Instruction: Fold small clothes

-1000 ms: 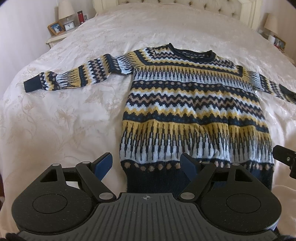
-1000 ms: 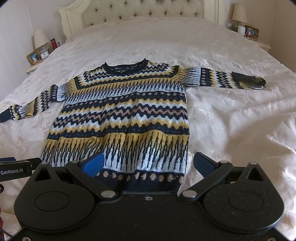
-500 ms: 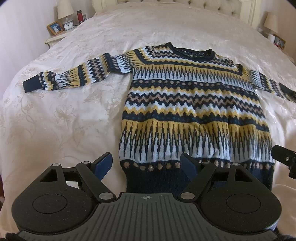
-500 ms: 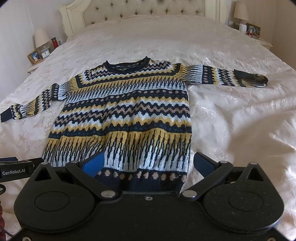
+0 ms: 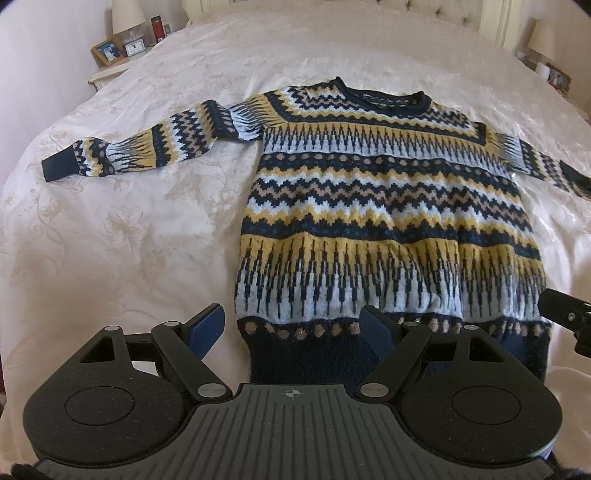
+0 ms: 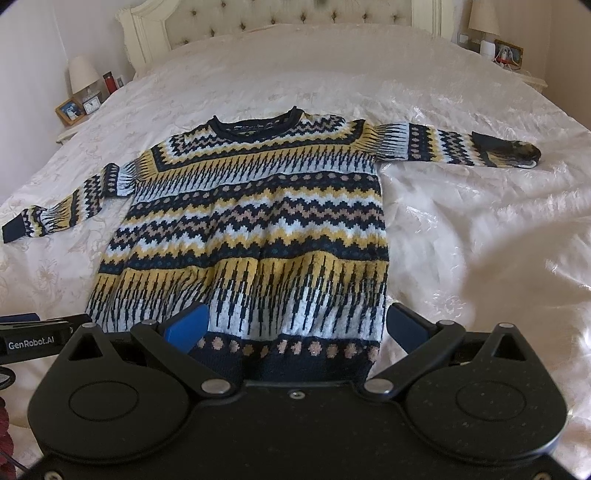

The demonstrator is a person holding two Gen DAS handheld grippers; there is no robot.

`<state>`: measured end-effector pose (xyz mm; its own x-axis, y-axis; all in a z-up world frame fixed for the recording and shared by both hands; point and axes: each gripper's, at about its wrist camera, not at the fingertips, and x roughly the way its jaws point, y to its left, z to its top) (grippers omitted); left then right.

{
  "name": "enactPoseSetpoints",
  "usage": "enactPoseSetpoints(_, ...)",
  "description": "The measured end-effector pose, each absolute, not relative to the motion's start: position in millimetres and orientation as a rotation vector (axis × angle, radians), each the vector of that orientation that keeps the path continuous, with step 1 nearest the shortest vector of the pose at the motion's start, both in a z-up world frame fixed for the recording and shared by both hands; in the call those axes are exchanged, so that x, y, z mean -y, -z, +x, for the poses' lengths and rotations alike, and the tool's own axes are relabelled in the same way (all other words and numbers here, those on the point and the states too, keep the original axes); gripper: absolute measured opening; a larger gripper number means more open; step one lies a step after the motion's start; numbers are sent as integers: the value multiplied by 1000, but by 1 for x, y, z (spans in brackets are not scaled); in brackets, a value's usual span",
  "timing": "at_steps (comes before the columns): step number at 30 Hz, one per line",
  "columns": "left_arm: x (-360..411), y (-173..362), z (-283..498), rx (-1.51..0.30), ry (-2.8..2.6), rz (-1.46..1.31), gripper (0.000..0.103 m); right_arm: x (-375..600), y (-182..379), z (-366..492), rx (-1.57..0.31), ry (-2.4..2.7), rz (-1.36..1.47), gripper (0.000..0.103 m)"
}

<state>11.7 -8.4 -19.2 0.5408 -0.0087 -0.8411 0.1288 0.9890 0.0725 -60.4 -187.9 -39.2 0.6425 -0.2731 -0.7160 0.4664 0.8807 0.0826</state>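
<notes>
A knitted sweater (image 5: 388,206) (image 6: 251,221) in navy, yellow, white and tan bands lies flat, front up, on the bed, both sleeves spread out sideways, the navy hem nearest me. My left gripper (image 5: 291,328) hovers open over the hem's left corner, with nothing pinched between its blue pads. Over the hem's right corner my right gripper (image 6: 295,326) stands open too, its left pad above the fabric and its right pad over bare bedspread. The left sleeve cuff (image 5: 55,168) lies far left. The right cuff (image 6: 506,149) is turned back on itself.
A cream floral bedspread (image 5: 110,229) (image 6: 480,229) covers the wide bed. A tufted headboard (image 6: 295,14) stands at the far end. Nightstands (image 5: 110,72) (image 6: 517,70) with lamps, photo frames and small items flank it. The other gripper's body shows at each view's edge.
Both views have shifted very slightly, so the sweater sits a little lower in the frames. The sweater itself has not moved, and both grippers stay open.
</notes>
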Motion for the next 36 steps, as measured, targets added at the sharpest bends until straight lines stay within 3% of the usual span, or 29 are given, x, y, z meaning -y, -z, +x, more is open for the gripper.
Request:
enactPoseSetpoints(17, 12, 33, 46, -975, 101, 126, 79, 215, 55, -39, -768, 394, 325, 102)
enactPoseSetpoints(29, 22, 35, 125, -875, 202, 78, 79, 317, 57, -12, -658, 516, 371, 102)
enactPoseSetpoints(36, 40, 50, 177, -847, 155, 173, 79, 406, 44, 14, -677, 724, 164, 102)
